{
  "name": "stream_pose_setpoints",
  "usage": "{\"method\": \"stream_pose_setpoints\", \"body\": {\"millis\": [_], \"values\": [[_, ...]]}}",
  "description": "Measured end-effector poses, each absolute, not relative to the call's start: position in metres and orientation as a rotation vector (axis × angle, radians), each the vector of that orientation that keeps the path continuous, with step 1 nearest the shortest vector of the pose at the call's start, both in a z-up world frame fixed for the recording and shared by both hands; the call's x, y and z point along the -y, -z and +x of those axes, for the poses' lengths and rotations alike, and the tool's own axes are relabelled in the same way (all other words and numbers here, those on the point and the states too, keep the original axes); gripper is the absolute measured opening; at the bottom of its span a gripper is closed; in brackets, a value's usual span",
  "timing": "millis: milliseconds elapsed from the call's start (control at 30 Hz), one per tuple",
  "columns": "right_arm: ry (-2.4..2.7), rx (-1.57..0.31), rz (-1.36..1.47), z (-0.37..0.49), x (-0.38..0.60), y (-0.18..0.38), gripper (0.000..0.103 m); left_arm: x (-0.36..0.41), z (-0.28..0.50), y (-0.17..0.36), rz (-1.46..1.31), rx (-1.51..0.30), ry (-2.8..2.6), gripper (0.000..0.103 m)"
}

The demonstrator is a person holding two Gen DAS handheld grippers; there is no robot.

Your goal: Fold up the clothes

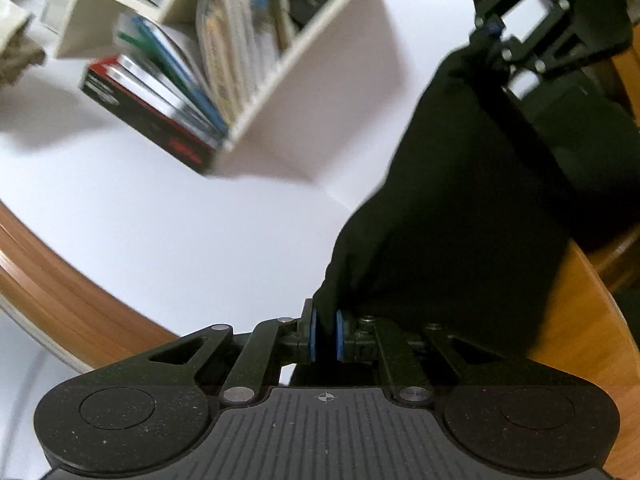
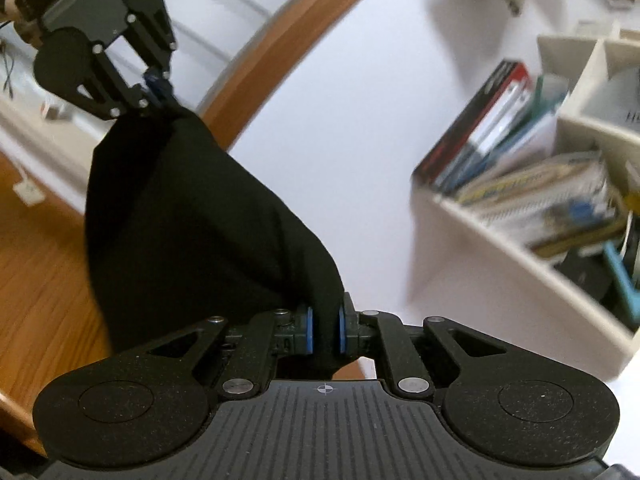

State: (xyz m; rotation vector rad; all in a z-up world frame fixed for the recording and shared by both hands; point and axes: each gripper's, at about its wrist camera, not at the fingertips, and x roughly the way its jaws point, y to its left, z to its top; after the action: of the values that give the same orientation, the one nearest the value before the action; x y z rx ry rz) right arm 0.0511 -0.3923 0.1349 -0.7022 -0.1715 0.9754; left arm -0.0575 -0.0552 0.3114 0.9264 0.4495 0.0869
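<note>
The left gripper (image 1: 325,334) has its blue pads (image 1: 313,334) nearly together, pinching a fold of the black garment (image 1: 460,200) between them. The right gripper (image 2: 325,330) is likewise almost closed, its blue pads (image 2: 342,330) clamped on another edge of the same black garment (image 2: 192,220). The cloth hangs stretched between the two grippers, lifted clear above the white table (image 1: 160,220), and sags in a dark sheet from one grip to the other. In the left wrist view the right gripper (image 1: 494,30) appears at the far end of the garment, up and to the right; in the right wrist view the left gripper (image 2: 158,82) sits at the far end, up and to the left. Beyond the garment on the white table stands a cream desk organiser (image 1: 320,92) holding books (image 1: 160,96), one with a red and black cover. The table's wooden rim (image 1: 60,292) curves along its edge, with wood flooring (image 2: 36,280) beneath the garment's lower side.
</note>
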Motion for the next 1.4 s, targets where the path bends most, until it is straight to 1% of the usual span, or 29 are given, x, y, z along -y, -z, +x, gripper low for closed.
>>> {"method": "stream_pose_setpoints", "body": {"millis": [167,233,300,367,400,433,467,500,600,667,767,800,833,900,1100,1267,1300,1333,1367,1400], "values": [[-1.001,0.184,-0.661,0.087,0.375,-0.169,0.011,0.046,-0.024,-0.355,0.91,-0.442,-0.112,0.01],[-1.01,0.172,-0.635,0.109,0.364,-0.181,0.012,0.035,0.006,-0.365,0.883,-0.456,-0.109,0.01],[-1.015,0.137,-0.621,0.14,0.347,-0.182,0.012,0.022,0.042,-0.363,0.856,-0.491,-0.103,0.011],[-1.018,0.077,-0.629,0.183,0.318,-0.167,0.014,0.007,0.096,-0.344,0.832,-0.547,-0.094,0.025],[-1.012,0.034,-0.642,0.207,0.299,-0.151,0.02,-0.002,0.126,-0.327,0.816,-0.58,-0.111,0.044],[-0.996,-0.007,-0.652,0.231,0.282,-0.134,0.034,-0.013,0.157,-0.306,0.779,-0.618,-0.135,0.047],[-0.964,-0.041,-0.656,0.251,0.268,-0.113,0.041,-0.023,0.181,-0.286,0.732,-0.661,-0.139,0.045],[-0.943,-0.079,-0.656,0.269,0.257,-0.093,0.046,-0.031,0.201,-0.266,0.691,-0.698,-0.139,0.045],[-0.963,-0.212,-0.621,0.304,0.248,-0.042,0.045,-0.041,0.23,-0.216,0.626,-0.766,-0.096,0.045],[-0.982,-0.264,-0.631,0.313,0.25,-0.02,0.045,-0.042,0.239,-0.19,0.604,-0.798,-0.053,0.045],[-1.028,-0.347,-0.629,0.317,0.26,0.003,0.046,-0.044,0.244,-0.166,0.576,-0.823,-0.026,0.047],[-1.046,-0.374,-0.616,0.317,0.264,0.009,0.047,-0.045,0.244,-0.158,0.562,-0.831,-0.016,0.047],[-1.066,-0.402,-0.603,0.315,0.269,0.015,0.051,-0.046,0.242,-0.151,0.539,-0.836,-0.006,0.047],[-1.108,-0.452,-0.58,0.308,0.28,0.027,0.054,-0.05,0.227,-0.133,0.487,-0.838,0.001,0.047],[-1.14,-0.543,-0.561,0.275,0.312,0.066,0.054,-0.059,0.21,-0.094,0.363,-0.839,0.015,0.048],[-1.089,-0.631,-0.478,0.27,0.335,0.085,0.055,-0.059,0.205,-0.07,0.303,-0.844,0.017,0.049],[-1.092,-0.649,-0.462,0.268,0.34,0.086,0.053,-0.059,0.201,-0.067,0.291,-0.841,0.014,0.049],[-1.098,-0.668,-0.442,0.267,0.346,0.087,0.045,-0.061,0.2,-0.066,0.279,-0.837,0.011,0.049],[-1.11,-0.688,-0.419,0.265,0.352,0.087,0.04,-0.063,0.199,-0.064,0.268,-0.834,0.009,0.049],[-1.118,-0.704,-0.401,0.266,0.356,0.087,0.031,-0.062,0.199,-0.063,0.263,-0.833,0.007,0.049]]}}
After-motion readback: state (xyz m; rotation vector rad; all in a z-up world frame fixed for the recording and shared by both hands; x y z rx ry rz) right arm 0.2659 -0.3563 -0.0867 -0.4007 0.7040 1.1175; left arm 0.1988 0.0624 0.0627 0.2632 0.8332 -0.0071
